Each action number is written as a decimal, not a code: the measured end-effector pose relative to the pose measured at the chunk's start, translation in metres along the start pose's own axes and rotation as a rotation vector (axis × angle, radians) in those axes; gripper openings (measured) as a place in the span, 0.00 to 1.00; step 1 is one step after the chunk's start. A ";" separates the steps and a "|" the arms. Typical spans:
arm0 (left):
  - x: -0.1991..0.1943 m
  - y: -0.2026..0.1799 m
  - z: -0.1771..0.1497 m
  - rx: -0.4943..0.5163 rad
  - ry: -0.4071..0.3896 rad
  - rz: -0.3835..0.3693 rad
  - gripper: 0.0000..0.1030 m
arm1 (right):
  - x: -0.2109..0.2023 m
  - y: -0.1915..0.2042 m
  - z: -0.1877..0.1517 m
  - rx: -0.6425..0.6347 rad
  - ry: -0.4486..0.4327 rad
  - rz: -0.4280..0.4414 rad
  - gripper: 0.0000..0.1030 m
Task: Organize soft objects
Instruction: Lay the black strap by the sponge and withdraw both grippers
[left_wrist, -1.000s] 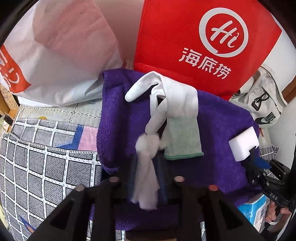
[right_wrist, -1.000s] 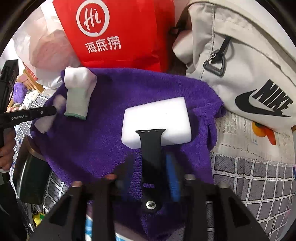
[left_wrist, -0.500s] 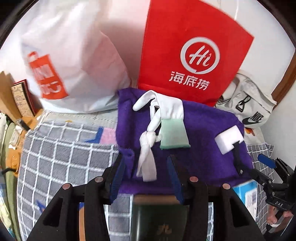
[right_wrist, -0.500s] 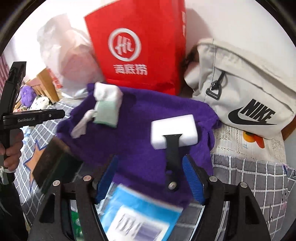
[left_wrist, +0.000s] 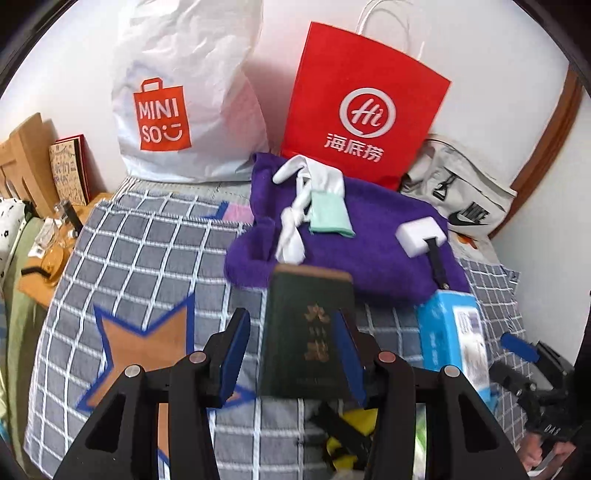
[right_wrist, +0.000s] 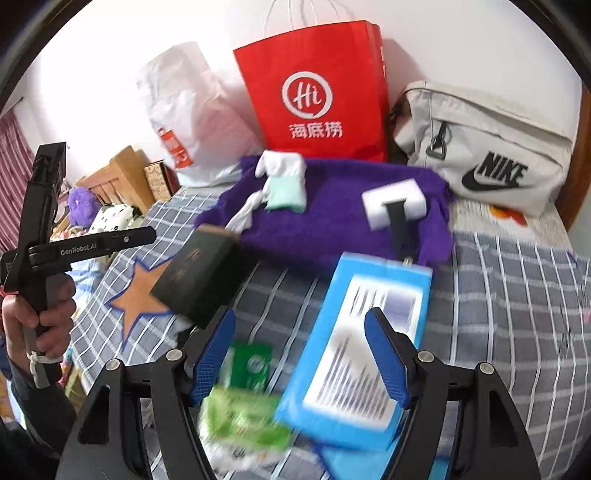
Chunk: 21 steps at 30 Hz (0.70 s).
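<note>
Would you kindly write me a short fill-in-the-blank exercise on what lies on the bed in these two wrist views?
1. The white glove and the white sponge lie on a towel coloured ____.
2. The paper bag standing against the wall behind the towel is coloured ____.
3. The grey bag right of the paper bag carries the brand name ____.
4. The black strap has its far end resting on the white ____.

Missing words: purple; red; Nike; sponge

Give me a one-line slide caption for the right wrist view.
Open right gripper above a blue packet on the checked bedspread; white glove and sponge lie on the purple towel.
</note>
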<state>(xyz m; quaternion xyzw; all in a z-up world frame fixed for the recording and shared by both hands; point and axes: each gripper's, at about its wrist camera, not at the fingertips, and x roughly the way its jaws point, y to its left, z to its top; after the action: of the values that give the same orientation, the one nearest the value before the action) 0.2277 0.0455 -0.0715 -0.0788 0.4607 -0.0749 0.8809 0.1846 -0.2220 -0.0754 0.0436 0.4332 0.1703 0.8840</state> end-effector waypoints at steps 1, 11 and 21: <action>-0.005 -0.001 -0.006 0.000 -0.003 -0.005 0.45 | -0.005 0.005 -0.008 -0.002 0.000 0.005 0.70; -0.033 -0.006 -0.055 0.013 -0.028 -0.044 0.62 | -0.020 0.031 -0.064 -0.021 -0.006 0.058 0.85; -0.024 -0.008 -0.088 0.048 0.008 -0.038 0.62 | 0.014 0.028 -0.089 0.057 0.054 0.055 0.85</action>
<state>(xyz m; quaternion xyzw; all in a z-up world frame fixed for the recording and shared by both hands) 0.1415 0.0367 -0.1007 -0.0659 0.4609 -0.1030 0.8790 0.1153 -0.1978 -0.1348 0.0759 0.4600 0.1831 0.8655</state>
